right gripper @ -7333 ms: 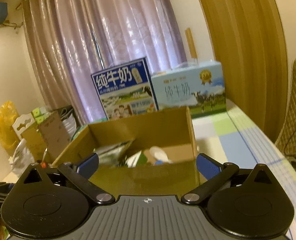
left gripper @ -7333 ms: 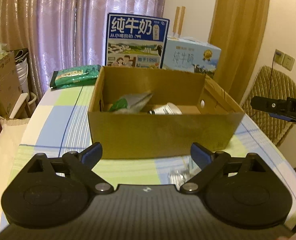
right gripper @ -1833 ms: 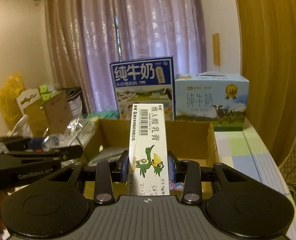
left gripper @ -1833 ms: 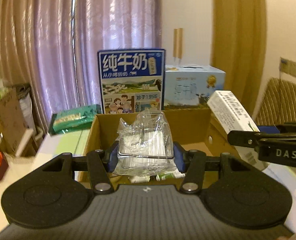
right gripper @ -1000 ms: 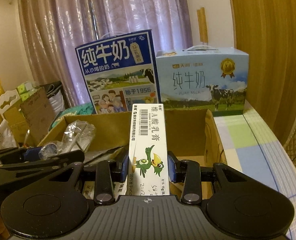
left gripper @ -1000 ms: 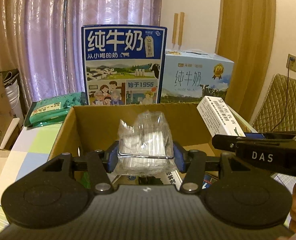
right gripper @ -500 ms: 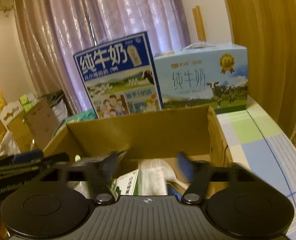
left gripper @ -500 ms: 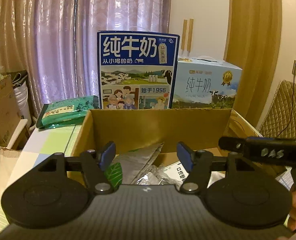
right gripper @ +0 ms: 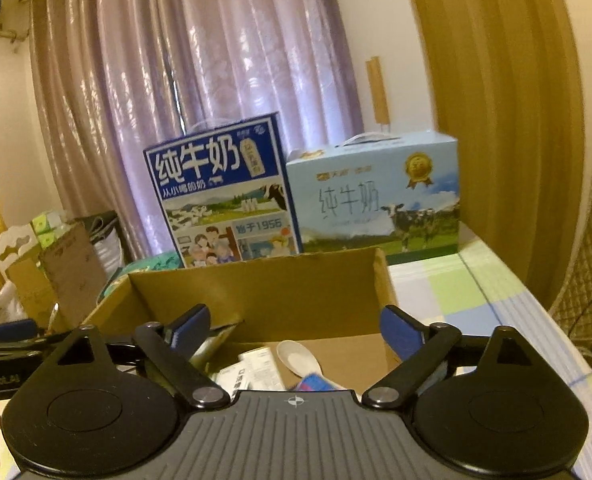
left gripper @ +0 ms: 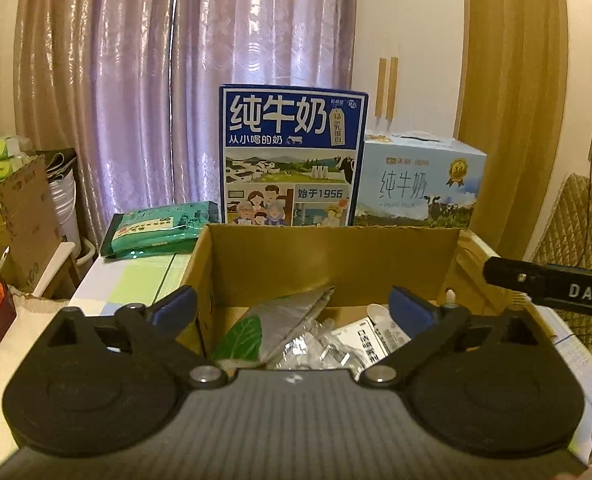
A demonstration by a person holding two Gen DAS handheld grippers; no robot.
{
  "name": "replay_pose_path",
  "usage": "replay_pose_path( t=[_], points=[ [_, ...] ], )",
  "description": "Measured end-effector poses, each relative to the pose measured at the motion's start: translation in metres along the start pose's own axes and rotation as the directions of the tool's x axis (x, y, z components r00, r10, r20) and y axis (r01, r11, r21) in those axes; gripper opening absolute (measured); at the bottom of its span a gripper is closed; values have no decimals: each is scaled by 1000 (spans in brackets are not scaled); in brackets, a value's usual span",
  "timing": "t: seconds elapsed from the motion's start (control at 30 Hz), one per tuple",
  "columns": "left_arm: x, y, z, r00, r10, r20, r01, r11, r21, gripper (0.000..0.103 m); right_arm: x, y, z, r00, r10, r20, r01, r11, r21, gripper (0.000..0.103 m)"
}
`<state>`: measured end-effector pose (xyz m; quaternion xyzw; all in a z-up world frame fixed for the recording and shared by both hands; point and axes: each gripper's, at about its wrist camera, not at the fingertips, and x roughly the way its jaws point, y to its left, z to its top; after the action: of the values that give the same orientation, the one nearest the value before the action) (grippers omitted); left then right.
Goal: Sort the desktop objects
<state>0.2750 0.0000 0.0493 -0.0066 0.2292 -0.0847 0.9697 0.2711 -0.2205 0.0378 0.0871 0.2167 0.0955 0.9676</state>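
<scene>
Left gripper (left gripper: 292, 306): the jaws are spread wide and nothing is held between the blue pads; it is poised over the near edge of the cardboard box (left gripper: 328, 256).
Right gripper (right gripper: 294, 330): the jaws are likewise spread wide and nothing is gripped; it is held above the near side of the same cardboard box (right gripper: 256, 284). Its dark body is seen at the right edge of the left wrist view.
Box contents, left view: a silver foil pouch (left gripper: 284, 318) with a green leaf print lies in the left part, crumpled clear plastic packaging (left gripper: 316, 350) lies just right of it, and a white printed carton (left gripper: 372, 338) lies further right.
Box contents, right view: a white spoon (right gripper: 298, 356) lies on the box floor, beside a white printed carton (right gripper: 256, 368); a small blue item near the camera body cannot be identified.
Table (right gripper: 448, 292): a checked cloth in green, blue and white is laid over it; the box stands on it.
Far side: a dark blue milk carton (left gripper: 292, 160) and a pale blue milk case (left gripper: 420, 184) are set upright just behind the box, in front of a purple curtain (left gripper: 176, 80).
Far left: a green packet (left gripper: 160, 226) is laid on the table, beside the box's far left corner.
</scene>
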Motion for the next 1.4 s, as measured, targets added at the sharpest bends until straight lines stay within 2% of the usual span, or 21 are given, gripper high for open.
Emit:
replay_pose_path(
  t=[0.13,0.27,0.4,0.53,0.7,0.97,1.17,1.4],
  points=[
    [-28,0,-10,1000,17,-3,-17,1000,-6,102,-32,0,-5,1000,-1,12,1,1000,12,101],
    [-57,0,-24,999,33,-18,-33,999,-24,102,-63,6,-12,1000,-10,13,10,1000,8,101],
    [-86,1,-39,999,20,-31,-22,998,-64,102,-90,12,-30,999,-15,-29,15,1000,2,101],
    [-110,-3,-56,996,16,-83,-22,997,-76,102,-109,20,-43,998,-9,-66,9,1000,-1,101],
    [-138,-4,-67,993,68,-94,-72,997,-41,102,-132,31,-47,999,-6,-49,5,1000,-11,101],
    [-161,5,-75,989,51,-136,-62,995,-76,102,-157,57,-58,988,-46,-147,26,991,-130,101],
    [-167,-2,-79,989,35,-143,-47,996,-79,102,-176,47,-70,981,-54,-184,36,994,-98,101],
    [-167,-14,-84,988,31,-150,-39,998,-47,102,-179,49,-73,981,-62,-183,38,990,-134,101]
  ],
)
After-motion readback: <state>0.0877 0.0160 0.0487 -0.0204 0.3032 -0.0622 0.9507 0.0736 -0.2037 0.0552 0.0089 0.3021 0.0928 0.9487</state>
